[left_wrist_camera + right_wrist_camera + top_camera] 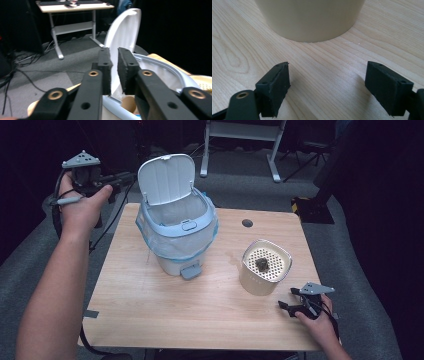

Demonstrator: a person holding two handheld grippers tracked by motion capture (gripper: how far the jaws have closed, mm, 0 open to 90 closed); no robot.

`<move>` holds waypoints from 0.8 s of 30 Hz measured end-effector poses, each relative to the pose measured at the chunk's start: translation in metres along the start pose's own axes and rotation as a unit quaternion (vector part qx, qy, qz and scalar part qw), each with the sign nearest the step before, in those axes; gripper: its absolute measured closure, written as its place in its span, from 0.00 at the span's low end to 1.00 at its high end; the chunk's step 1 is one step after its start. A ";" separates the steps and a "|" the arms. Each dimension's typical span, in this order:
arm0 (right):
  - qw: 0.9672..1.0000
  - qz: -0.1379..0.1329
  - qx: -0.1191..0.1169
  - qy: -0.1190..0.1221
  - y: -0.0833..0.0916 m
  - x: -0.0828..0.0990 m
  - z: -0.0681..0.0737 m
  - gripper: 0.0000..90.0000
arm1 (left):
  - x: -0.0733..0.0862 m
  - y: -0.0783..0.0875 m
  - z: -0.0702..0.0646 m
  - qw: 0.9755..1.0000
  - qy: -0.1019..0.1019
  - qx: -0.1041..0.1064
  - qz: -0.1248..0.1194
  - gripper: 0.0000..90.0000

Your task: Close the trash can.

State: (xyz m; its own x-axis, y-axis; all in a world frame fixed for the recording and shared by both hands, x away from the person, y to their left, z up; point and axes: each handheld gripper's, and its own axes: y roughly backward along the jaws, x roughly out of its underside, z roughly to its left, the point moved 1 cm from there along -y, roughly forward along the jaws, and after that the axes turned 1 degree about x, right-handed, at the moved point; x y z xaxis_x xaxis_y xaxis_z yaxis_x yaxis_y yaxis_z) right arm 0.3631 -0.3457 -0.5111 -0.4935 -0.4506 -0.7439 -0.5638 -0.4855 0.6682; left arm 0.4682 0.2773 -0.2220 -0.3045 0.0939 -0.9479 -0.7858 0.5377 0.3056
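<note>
A pale blue pedal bin (pixel 177 237) lined with a bag stands at the table's back left, its white lid (pixel 166 177) raised. My left gripper (pixel 125 179) is held in the air left of the bin, pointing at the lid. In the left gripper view its pads (pixel 114 51) are all but shut, with a thin slit and nothing in it, and the lid (pixel 125 27) is behind them. A cream container (pixel 260 280) with a perforated insert and a dark lump (pixel 262 264) stands at the right. My right gripper (pixel 287 297) rests low just in front of the container (pixel 312 20), jaws (pixel 327 67) wide open and empty.
The bin's foot pedal (pixel 190 271) faces the front. A round cable hole (pixel 247 223) sits in the table behind the container. Another desk's frame (pixel 240 130) stands on the grey carpet beyond, with cables on the floor (pixel 15 65).
</note>
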 end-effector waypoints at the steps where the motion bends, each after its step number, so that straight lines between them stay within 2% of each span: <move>1: 1.000 0.000 0.000 0.000 0.000 0.000 0.000 0.23 | -0.001 -0.002 0.003 1.000 0.002 -0.007 0.002 0.94; 4: 1.000 0.000 0.000 0.000 0.000 0.000 0.000 0.23 | -0.004 -0.008 0.011 1.000 0.009 -0.021 0.004 0.99; 6: 1.000 0.000 0.000 0.000 0.000 0.000 0.000 0.22 | -0.005 -0.014 0.017 0.999 0.024 -0.020 0.004 1.00; 9: 1.000 0.000 0.000 0.000 0.000 0.000 0.000 0.22 | -0.006 -0.018 0.020 0.999 0.032 -0.021 0.000 1.00; 12: 1.000 -0.001 0.000 0.000 0.000 0.000 0.000 0.23 | -0.004 -0.024 0.024 0.999 0.038 -0.024 0.006 1.00; 18: 1.000 0.000 0.000 -0.001 0.000 0.000 0.000 0.23 | -0.002 -0.035 0.027 0.998 0.055 -0.013 0.008 1.00; 20: 1.000 0.000 0.000 -0.001 0.000 0.000 0.000 0.23 | -0.002 -0.038 0.028 0.998 0.056 -0.012 0.010 1.00; 24: 1.000 0.000 0.000 -0.001 0.000 0.000 0.000 0.23 | -0.001 -0.044 0.023 0.998 0.055 0.005 0.011 1.00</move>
State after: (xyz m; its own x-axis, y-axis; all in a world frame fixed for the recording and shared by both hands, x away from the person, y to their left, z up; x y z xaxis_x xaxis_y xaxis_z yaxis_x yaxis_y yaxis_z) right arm 0.3631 -0.3455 -0.5112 -0.4943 -0.4491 -0.7443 -0.5643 -0.4856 0.6677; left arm 0.5155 0.2728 -0.2361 -0.3801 0.0133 -0.9248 -0.7728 0.5448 0.3255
